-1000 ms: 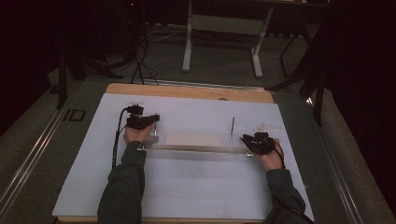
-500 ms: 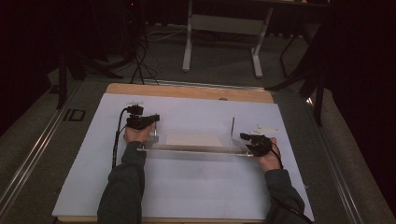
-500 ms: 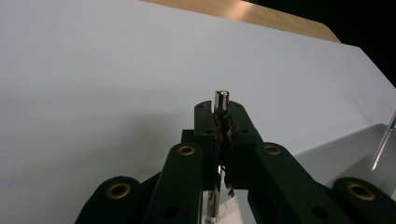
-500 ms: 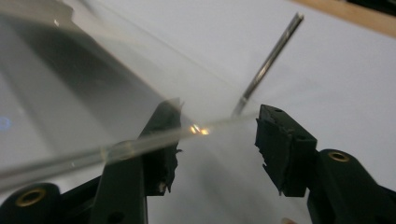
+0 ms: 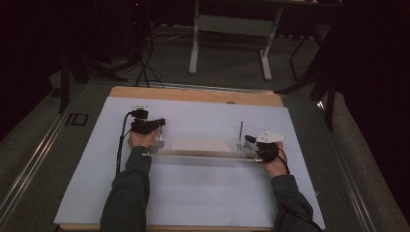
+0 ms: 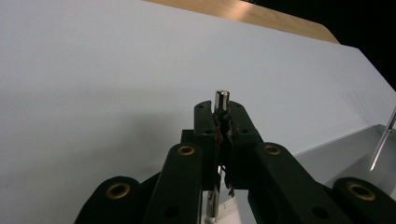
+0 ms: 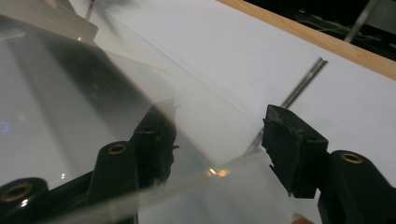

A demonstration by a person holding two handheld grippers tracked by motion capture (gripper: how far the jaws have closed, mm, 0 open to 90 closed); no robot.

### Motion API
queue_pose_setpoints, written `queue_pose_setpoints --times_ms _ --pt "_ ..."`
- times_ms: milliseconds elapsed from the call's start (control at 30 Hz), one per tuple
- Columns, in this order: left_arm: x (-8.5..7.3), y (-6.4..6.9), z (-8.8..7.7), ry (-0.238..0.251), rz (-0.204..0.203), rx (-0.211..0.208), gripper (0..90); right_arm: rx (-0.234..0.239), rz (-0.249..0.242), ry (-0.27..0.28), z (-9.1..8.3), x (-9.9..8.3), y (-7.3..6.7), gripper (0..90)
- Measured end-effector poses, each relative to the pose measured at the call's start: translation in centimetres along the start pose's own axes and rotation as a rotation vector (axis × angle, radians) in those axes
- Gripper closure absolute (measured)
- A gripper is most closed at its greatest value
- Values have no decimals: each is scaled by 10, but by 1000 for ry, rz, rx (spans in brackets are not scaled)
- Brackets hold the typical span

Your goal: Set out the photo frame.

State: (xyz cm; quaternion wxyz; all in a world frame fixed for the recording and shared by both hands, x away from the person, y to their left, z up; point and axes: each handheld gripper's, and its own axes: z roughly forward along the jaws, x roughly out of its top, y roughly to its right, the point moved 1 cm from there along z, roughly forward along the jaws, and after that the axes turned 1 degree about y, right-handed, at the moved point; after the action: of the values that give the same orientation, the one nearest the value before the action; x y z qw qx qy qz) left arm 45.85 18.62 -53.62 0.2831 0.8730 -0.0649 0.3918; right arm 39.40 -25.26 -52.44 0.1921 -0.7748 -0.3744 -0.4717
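A clear plastic plate (image 5: pixel 200 145) lies flat on the white sheet (image 5: pixel 193 198), with a thin metal rod standing upright near each end. My left gripper (image 6: pixel 223 119) is shut on the left rod (image 6: pixel 222 99), whose top pokes out above the pads; the left gripper (image 5: pixel 153 131) sits at the plate's left end. My right gripper (image 7: pixel 219 135) is at the plate's right end and its jaws have just been opening. The clear plate's (image 7: pixel 70 93) corner lies between them, and the pads stand off it. The right rod (image 7: pixel 303 84) rises just beyond.
The white sheet covers a wooden tabletop (image 5: pixel 193 94) whose far edge shows. Beyond it are a dark floor, cables and a metal table frame (image 5: pixel 229 29). A metal rail (image 5: pixel 34 159) runs along the left side.
The right hand has shifted very slightly at the plate's right end. The left hand, the plate and the rods stay where they were.
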Motion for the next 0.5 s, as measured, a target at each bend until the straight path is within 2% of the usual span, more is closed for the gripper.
queue_pose_setpoints --times_ms 300,500 --pt "0 -1 0 5 -7 -9 846 13 13 6 3 1 -2 439" --pt "-2 -1 -2 19 12 -22 838 18 6 0 3 1 -2 439"
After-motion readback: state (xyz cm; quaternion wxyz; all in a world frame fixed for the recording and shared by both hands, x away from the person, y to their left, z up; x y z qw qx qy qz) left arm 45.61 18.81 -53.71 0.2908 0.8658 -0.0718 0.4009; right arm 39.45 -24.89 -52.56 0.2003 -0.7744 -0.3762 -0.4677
